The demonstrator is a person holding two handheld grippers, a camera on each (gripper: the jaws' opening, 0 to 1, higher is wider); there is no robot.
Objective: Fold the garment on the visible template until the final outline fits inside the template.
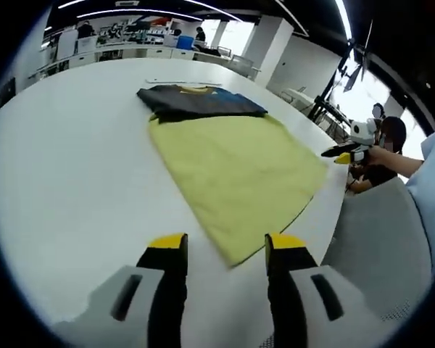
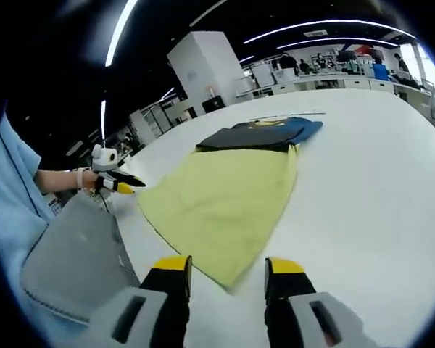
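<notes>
Open-plan office: desk rows [image 1: 123,45], ceiling strip lights [image 2: 326,25], white pillars [image 2: 206,69]

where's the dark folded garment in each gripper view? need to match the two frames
Left gripper view: the dark folded garment sits upper centre, at the far end of the yellow cloth, overlapping its far edge.
Right gripper view: it sits upper centre, right of middle, again at the yellow cloth's far end.
Shared landmark: the garment's blue part, on its right end in both views.

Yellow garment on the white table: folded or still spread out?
Spread out. The yellow garment lies flat as one broad sheet on the white table; the dark folded garment sits at its far end.
</notes>
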